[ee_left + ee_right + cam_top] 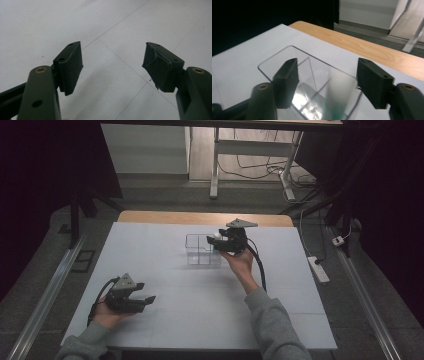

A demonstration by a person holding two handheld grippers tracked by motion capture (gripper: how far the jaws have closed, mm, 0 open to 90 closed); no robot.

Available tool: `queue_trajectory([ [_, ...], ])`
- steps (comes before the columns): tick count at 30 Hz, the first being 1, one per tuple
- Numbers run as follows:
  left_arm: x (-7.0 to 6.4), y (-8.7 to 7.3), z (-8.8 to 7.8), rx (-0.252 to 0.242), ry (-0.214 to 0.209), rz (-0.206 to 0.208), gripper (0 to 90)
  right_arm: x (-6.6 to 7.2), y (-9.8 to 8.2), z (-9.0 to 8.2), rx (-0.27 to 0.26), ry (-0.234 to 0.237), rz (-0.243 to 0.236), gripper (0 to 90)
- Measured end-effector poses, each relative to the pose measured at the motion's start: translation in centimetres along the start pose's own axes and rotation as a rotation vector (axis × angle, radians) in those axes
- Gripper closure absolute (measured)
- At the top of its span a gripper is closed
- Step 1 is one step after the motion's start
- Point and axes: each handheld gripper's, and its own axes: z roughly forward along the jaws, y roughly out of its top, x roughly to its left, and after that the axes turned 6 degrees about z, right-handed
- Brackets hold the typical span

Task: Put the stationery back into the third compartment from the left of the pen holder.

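Jaws stood apart on both grippers. The right gripper (220, 241) hovered over the box (199, 251) near the worktop's far edge, probably releasing something; the left gripper (142, 292) idled.

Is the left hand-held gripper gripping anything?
No, the left hand-held gripper is open, with bare white table between its jaws.

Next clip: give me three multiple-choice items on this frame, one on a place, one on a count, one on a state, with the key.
1. Where is the right gripper?
A. over the clear divided box
B. at the table's near left corner
C. on the floor

2. How many grippers are held?
A. one
B. two
C. three

3. How do the left gripper's jaws stand?
A. shut on a cup
B. shut empty
C. open, empty

Key: 1 A, its jaws hang above the box; 2 B, one in each hand; 3 C, bare white table surface shows between them.
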Motion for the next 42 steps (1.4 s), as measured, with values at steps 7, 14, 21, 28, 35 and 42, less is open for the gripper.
queue_trajectory([
  [7, 0.0, 0.0, 0.0, 0.000, 0.001, 0.000, 31.3, 0.0, 0.0, -2.5, 0.007, -0.002, -0.031, 34.0],
  [14, 0.1, 0.0, 0.1, 0.003, 0.000, -0.001, 31.3, 0.5, -1.6, -6.3, 0.082, 0.025, -0.081, 33.7],
  [21, 0.2, 0.1, 0.2, -0.001, -0.001, -0.004, 31.3, 0.3, -5.1, -11.1, 0.135, 0.013, -0.057, 33.6],
  [28, 0.3, 0.2, 0.2, -0.004, 0.001, -0.010, 31.2, -0.5, -8.2, -15.2, 0.150, 0.004, -0.008, 33.4],
  [35, 0.4, 0.3, 0.3, -0.004, 0.004, -0.014, 31.3, -1.4, -10.6, -17.5, 0.183, -0.033, -0.001, 33.1],
  [42, 0.3, 0.4, 0.4, 0.002, 0.012, -0.009, 30.9, -2.1, -11.5, -18.2, 0.179, -0.035, 0.007, 33.1],
])
